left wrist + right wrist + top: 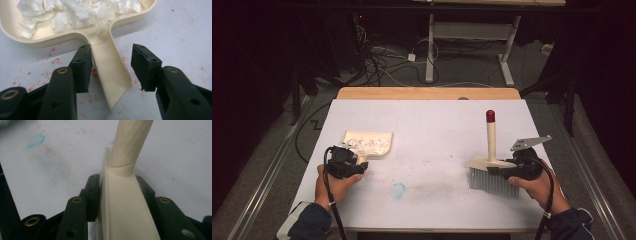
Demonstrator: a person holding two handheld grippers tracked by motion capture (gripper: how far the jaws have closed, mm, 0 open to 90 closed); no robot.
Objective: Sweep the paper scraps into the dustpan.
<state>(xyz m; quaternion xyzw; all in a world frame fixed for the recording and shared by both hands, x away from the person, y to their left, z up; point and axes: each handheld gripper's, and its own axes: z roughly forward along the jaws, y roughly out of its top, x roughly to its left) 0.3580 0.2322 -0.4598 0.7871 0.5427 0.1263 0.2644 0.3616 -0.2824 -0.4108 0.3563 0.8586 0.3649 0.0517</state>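
Note:
A cream dustpan [379,137] lies flat at the left of the white table, its pan [37,43] full of white paper scraps [75,12]. Its handle [110,75] runs between the jaws of my left gripper [360,164], which stands open [111,67]: the left pad is close against the handle, and a gap shows at the right pad. At the right, a cream brush [491,142] with a red-tipped handle stands upright on its grey bristles [492,181]. My right gripper [503,171] is shut on its head [125,205], with a pad against each side [120,187].
A blue smudge [397,190] and a grey smear mark the white tabletop [437,125] between the two hands. Red specks dot the surface around the dustpan's handle [53,61]. Beyond the table's far wooden edge [427,93] are floor cables and the legs of a desk [430,50].

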